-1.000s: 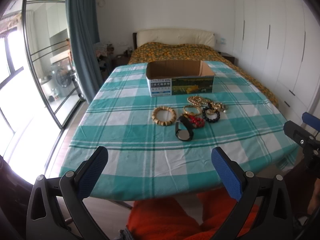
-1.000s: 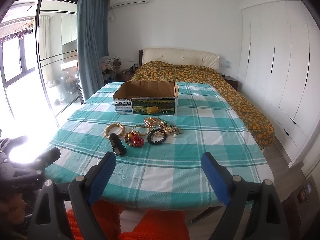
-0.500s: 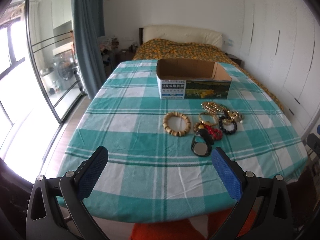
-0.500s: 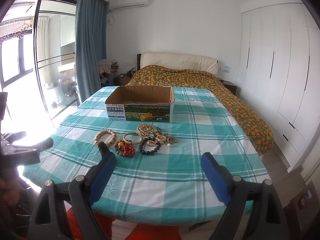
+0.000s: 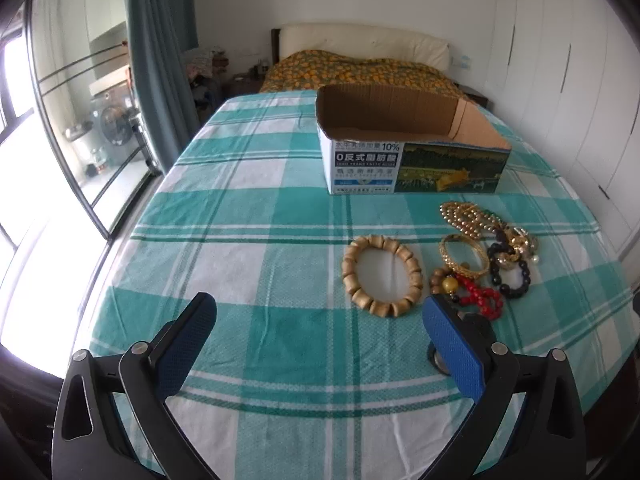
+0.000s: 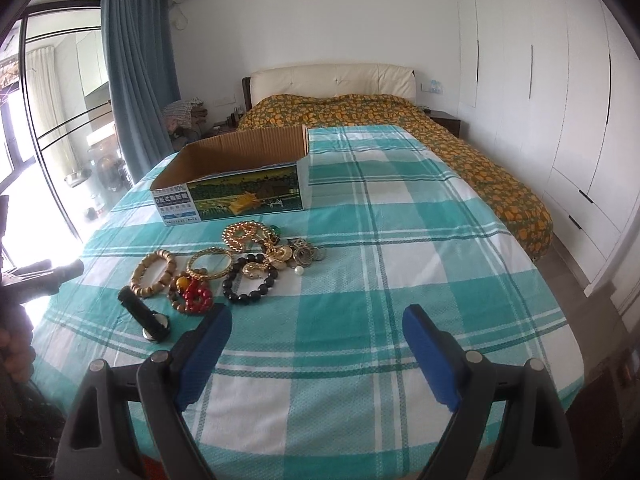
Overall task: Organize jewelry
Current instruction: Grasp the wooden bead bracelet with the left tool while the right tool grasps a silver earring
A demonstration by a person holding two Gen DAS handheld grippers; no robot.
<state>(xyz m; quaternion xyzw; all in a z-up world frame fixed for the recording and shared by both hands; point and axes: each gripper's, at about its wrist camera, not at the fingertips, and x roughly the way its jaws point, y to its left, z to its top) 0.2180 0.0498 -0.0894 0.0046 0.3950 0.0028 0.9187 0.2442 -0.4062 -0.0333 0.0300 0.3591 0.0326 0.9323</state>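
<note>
Left gripper (image 5: 320, 346): blue-padded jaws spread wide, nothing between them, poised above bare teal-and-white checked tablecloth (image 5: 248, 216) near the front edge. Just ahead and right, chunky tan wooden-bead bracelet (image 5: 382, 276), lying flat and apart from the rest. Beyond it, tangled heap: gold bangle (image 5: 464, 258), red bead cluster (image 5: 482, 300), black bead bracelet (image 5: 510, 276), gold bead strand (image 5: 464, 216). Black wristwatch (image 6: 146, 316) nearest the front, largely hidden behind the left gripper's right finger. Open cardboard box (image 5: 412, 140) farther back, apparently empty, though its floor is only partly visible.

Right gripper (image 6: 316, 354): likewise released and empty, over clear cloth right of the pile.

Probably best to take the lone wooden bracelet first, pinching across one side of the ring, then lift over the box's low front wall. Plenty of open cloth left and right; table edge close below both grippers.
</note>
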